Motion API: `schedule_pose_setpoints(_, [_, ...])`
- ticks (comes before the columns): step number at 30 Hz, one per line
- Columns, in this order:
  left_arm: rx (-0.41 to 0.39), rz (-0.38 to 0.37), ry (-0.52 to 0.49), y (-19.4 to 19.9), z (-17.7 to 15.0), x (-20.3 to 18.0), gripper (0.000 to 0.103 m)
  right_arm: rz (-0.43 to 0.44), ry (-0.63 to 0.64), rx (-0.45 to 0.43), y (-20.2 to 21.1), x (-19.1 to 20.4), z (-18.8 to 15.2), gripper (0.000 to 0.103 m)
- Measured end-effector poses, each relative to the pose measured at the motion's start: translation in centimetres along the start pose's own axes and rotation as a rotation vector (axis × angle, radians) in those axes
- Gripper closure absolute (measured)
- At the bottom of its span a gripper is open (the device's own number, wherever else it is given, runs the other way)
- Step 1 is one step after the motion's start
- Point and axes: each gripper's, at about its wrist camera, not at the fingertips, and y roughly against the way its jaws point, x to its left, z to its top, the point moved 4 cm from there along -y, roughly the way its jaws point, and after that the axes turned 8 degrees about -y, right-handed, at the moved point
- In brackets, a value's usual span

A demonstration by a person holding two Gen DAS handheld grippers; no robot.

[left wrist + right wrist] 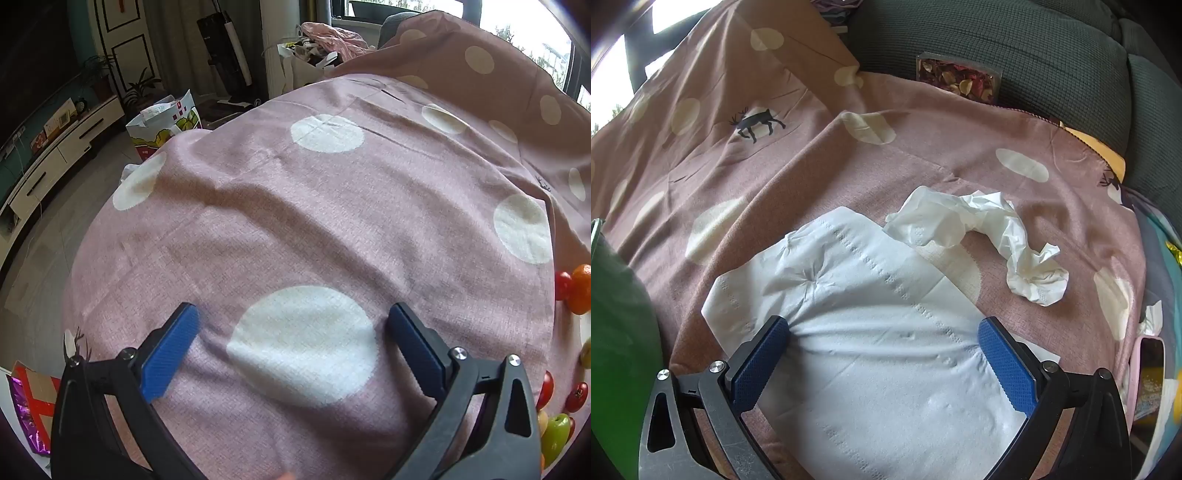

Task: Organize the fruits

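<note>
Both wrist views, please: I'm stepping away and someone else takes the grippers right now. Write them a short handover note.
Left gripper: open, holding nothing, over the pink dotted cloth.
Right gripper: open, holding nothing, fingers resting on a flat white tissue; a crumpled tissue lies beyond.
Fruits: orange, small tomatoes and green apple at the left view's right edge.
Done: no fruit visibly sorted.
Left: all the organizing.

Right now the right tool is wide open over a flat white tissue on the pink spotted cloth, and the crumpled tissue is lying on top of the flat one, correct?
Not quite. In the right wrist view the crumpled tissue lies on the pink spotted cloth beyond the flat white tissue, not on it. The right tool is indeed wide open over the flat one.
</note>
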Motion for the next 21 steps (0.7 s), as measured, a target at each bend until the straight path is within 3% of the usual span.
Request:
schedule_pose_setpoints(4, [0.015,-0.043,-0.002,0.9,-0.2,0.0,0.006,-0.001,0.001,-0.001,0.0,0.0,0.0,0.001])
schedule_pose_setpoints(6, [0.007,-0.102,0.018,1.6,0.4,-0.1,0.008,-0.002,0.002,0.001,0.0,0.0,0.1,0.001])
schedule_pose_setpoints(11, [-0.106,-0.258,-0.027,6.3,1.0,-1.8,0.007,-0.044,0.030,-0.006,0.2,0.9,0.3,0.001])
schedule_pose_setpoints(13, [-0.140,-0.314,-0.055,8.0,1.0,-2.7,0.007,0.013,0.046,-0.008,1.1,1.1,-0.1,0.007])
schedule_pose_setpoints(15, [-0.154,-0.390,-0.087,9.6,0.9,-3.7,0.007,0.100,0.048,-0.013,3.5,1.4,-0.5,0.007])
schedule_pose_setpoints(18, [-0.170,-0.507,-0.127,11.7,0.6,-4.8,0.007,0.147,0.049,-0.128,9.1,2.1,-0.7,0.008])
schedule_pose_setpoints(21, [-0.190,-0.558,-0.153,13.3,0.1,-5.5,0.008,0.199,0.085,-0.192,14.3,4.2,-0.9,0.008])
